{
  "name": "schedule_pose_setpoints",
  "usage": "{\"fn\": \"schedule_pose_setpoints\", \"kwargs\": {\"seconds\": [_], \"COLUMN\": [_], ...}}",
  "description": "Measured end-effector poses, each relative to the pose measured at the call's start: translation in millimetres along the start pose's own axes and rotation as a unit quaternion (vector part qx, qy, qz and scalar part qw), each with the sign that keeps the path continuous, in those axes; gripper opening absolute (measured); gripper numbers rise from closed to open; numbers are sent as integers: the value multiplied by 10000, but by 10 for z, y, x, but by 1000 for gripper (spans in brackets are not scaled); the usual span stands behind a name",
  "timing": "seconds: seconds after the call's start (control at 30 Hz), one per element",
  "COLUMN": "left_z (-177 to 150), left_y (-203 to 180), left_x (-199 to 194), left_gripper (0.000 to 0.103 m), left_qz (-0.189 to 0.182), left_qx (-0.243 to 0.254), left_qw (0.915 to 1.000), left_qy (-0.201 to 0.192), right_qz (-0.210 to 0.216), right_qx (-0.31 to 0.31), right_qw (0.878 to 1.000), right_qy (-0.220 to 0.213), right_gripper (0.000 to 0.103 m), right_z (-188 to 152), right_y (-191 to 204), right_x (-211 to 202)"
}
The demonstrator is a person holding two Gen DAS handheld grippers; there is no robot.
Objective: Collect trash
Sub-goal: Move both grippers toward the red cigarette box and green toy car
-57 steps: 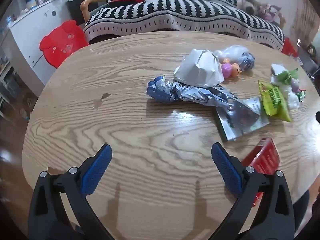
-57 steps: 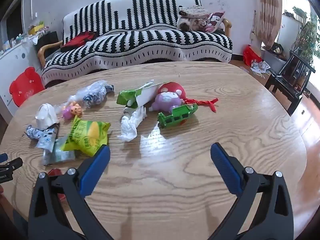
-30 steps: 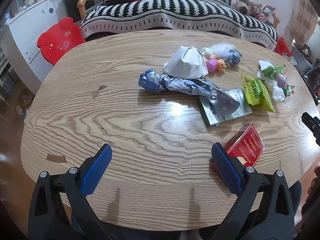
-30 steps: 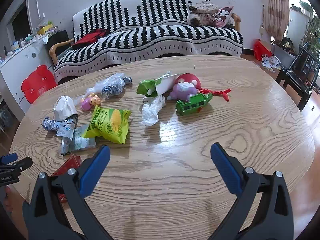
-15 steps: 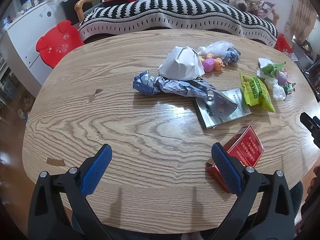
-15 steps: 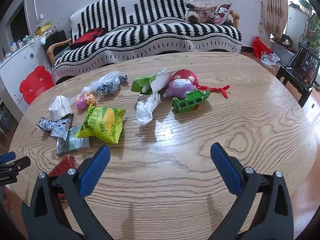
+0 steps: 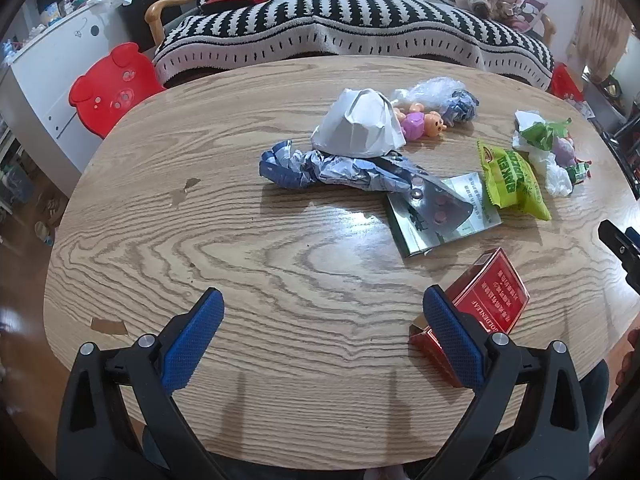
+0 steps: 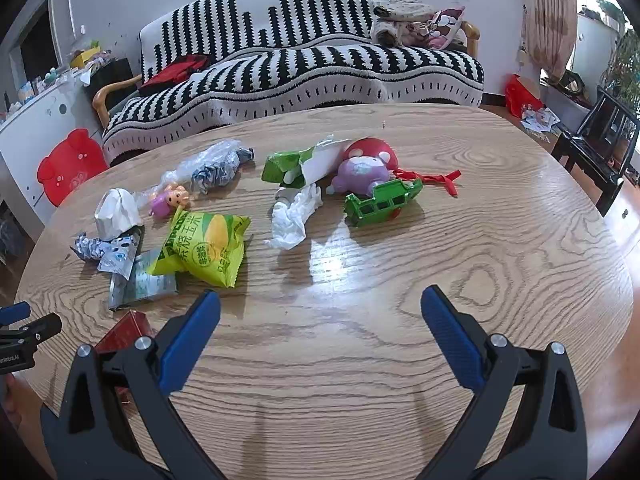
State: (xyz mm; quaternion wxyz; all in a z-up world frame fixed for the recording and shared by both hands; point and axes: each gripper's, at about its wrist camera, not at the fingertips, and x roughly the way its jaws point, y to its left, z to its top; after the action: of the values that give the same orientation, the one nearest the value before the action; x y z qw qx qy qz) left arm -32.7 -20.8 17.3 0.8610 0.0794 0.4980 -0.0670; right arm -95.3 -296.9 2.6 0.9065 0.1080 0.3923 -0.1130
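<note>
both grippers released, empty, hovering over near table edge [image 7: 120, 208], likely scouting first pick. left gripper [image 7: 320, 328] nearest red box [image 7: 486, 292], just near-right of it. right gripper [image 8: 320, 320] faces yellow-green snack bag [image 8: 204, 248], white tissue [image 8: 294, 216] mid-table, toys mixed in.

Home living room: striped sofa [image 8: 304, 60]
</note>
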Motion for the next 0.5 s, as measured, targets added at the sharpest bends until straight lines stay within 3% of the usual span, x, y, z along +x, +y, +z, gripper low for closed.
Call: {"fn": "schedule_pose_setpoints", "kwargs": {"seconds": [0.5], "left_z": [-19], "left_y": [-14], "left_x": [80], "left_gripper": [97], "left_qz": [-28], "left_qx": [-10], "left_qw": [10000], "left_qy": [91], "right_qz": [-66], "right_qx": [17], "right_qw": [10000], "right_qy": [52], "right_gripper": [97], "right_z": [-33], "right_y": [0], "right_x": [51]}}
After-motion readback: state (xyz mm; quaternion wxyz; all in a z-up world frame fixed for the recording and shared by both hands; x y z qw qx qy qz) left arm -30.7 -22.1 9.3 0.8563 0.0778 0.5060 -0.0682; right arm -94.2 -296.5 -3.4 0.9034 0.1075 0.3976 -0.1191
